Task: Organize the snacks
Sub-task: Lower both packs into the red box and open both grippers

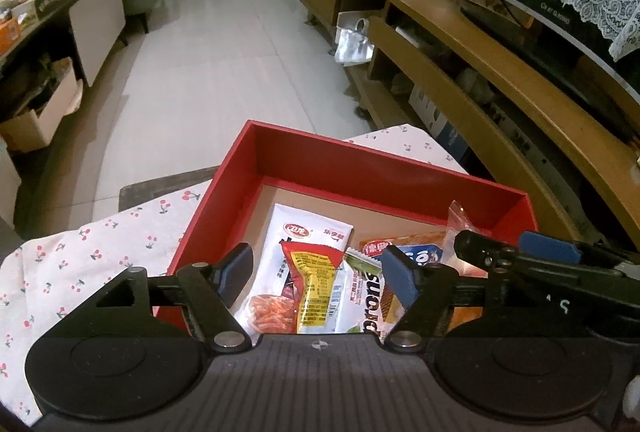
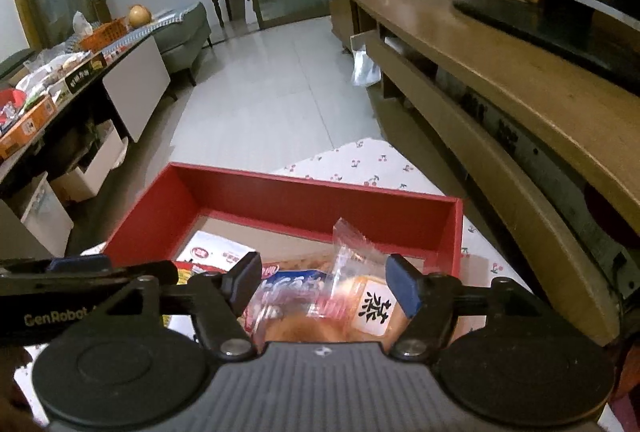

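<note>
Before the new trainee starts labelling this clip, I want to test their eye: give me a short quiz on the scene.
1. True or false: the red box holds snack packets.
2. What pattern is on the cloth under the box?
3. The left gripper is: A open, B clamped on a packet.

Key: 1 true; 2 small red cherries; 3 A, open above the red-and-yellow packet.

Table w/ white cherry-print cloth [image 1: 80, 264]; red box [image 1: 360, 168] sits directly on cloth, bare cloth showing left & right of box in both views.
</note>
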The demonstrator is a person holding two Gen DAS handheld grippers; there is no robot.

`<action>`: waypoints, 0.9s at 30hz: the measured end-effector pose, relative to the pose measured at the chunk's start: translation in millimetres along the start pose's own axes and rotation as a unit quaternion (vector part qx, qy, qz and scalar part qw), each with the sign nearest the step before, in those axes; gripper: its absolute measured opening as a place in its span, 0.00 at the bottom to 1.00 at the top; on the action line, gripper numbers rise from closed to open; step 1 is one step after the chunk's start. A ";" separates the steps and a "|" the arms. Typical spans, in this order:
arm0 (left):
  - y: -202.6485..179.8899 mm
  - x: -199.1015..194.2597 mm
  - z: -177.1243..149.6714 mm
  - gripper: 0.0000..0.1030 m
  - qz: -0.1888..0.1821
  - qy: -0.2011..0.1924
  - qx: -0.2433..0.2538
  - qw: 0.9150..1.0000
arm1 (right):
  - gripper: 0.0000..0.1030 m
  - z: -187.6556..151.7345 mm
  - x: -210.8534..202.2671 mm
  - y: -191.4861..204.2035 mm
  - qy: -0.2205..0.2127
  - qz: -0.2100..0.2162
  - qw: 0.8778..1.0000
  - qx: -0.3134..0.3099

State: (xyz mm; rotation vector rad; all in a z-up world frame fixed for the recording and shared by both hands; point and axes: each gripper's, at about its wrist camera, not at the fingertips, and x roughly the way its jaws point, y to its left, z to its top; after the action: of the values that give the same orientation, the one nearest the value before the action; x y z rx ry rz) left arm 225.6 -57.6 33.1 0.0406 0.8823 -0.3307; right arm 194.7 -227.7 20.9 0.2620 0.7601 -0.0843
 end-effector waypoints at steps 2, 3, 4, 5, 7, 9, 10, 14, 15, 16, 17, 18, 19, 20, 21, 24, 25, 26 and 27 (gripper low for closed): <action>-1.2 -1.7 -0.2 0.75 -0.001 -0.002 -0.001 1.000 | 0.73 0.8 -1.7 -1.4 -0.002 0.001 1.000 0.004; -1.4 -2.4 -1.0 0.75 -0.001 -0.002 0.000 1.000 | 0.73 1.0 -2.5 -1.6 -0.003 0.002 1.000 0.004; -1.9 -3.4 -1.2 0.75 -0.002 -0.003 0.000 1.000 | 0.73 0.7 -3.3 -1.6 -0.005 0.002 1.000 0.004; -2.1 -4.7 -1.4 0.75 -0.002 -0.004 0.000 1.000 | 0.73 0.9 -4.0 -1.7 -0.005 0.002 1.000 0.004; -2.1 -7.3 -1.8 0.75 -0.005 -0.006 -0.002 1.000 | 0.73 1.1 -5.7 -2.1 -0.007 0.004 1.000 0.005; -1.4 -10.1 -1.6 0.75 -0.006 -0.009 -0.004 1.000 | 0.73 1.7 -8.2 -2.6 -0.009 0.005 1.000 0.008; -1.1 -11.2 -1.5 0.75 -0.007 -0.010 -0.005 1.000 | 0.73 2.0 -10.2 -2.4 -0.011 0.006 1.000 0.009; 1.1 -18.8 -1.8 0.76 -0.010 -0.016 -0.011 1.000 | 0.73 0.5 -18.4 -0.9 -0.018 0.011 1.000 0.013; 1.7 -20.7 -1.9 0.76 -0.010 -0.017 -0.013 1.000 | 0.73 0.3 -20.5 -1.8 -0.020 0.013 1.000 0.014; 2.3 -22.7 -2.0 0.76 -0.011 -0.019 -0.014 1.000 | 0.73 -0.3 -22.9 -1.4 -0.022 0.014 1.000 0.014; 2.5 -24.5 -2.0 0.76 -0.012 -0.020 -0.015 1.000 | 0.73 -0.6 -25.2 -1.1 -0.023 0.016 1.000 0.015; 3.0 -26.5 -1.9 0.76 -0.012 -0.022 -0.017 1.000 | 0.73 -1.1 -27.1 -0.9 -0.024 0.017 0.999 0.015; 3.2 -27.9 -2.1 0.76 -0.013 -0.023 -0.018 0.999 | 0.73 -1.6 -29.3 -0.4 -0.026 0.019 0.999 0.015; 3.4 -29.4 -2.2 0.76 -0.014 -0.024 -0.019 0.999 | 0.73 -2.0 -30.8 0.1 -0.026 0.020 0.999 0.015; 3.6 -30.9 -2.7 0.76 -0.014 -0.026 -0.020 0.999 | 0.73 -2.4 -32.3 0.8 -0.027 0.022 0.999 0.015; 4.8 -34.6 -3.8 0.77 -0.016 -0.028 -0.023 0.999 | 0.73 -2.0 -35.4 1.5 -0.029 0.025 0.999 0.016; 5.4 -36.1 -4.5 0.77 -0.017 -0.029 -0.024 0.999 | 0.73 -2.2 -36.5 1.9 -0.029 0.026 0.999 0.016; 5.8 -37.3 -5.0 0.77 -0.017 -0.029 -0.024 0.999 | 0.73 -2.7 -37.8 2.5 -0.029 0.027 0.999 0.015; 6.4 -38.8 -5.9 0.77 -0.016 -0.030 -0.025 0.999 | 0.73 -3.0 -39.5 2.7 -0.030 0.028 0.999 0.015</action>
State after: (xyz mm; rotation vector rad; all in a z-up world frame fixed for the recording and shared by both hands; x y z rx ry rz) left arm 200.3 -40.1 58.4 -0.0288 0.8311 -0.3383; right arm 164.6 -225.1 46.6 0.3073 0.6921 -0.0508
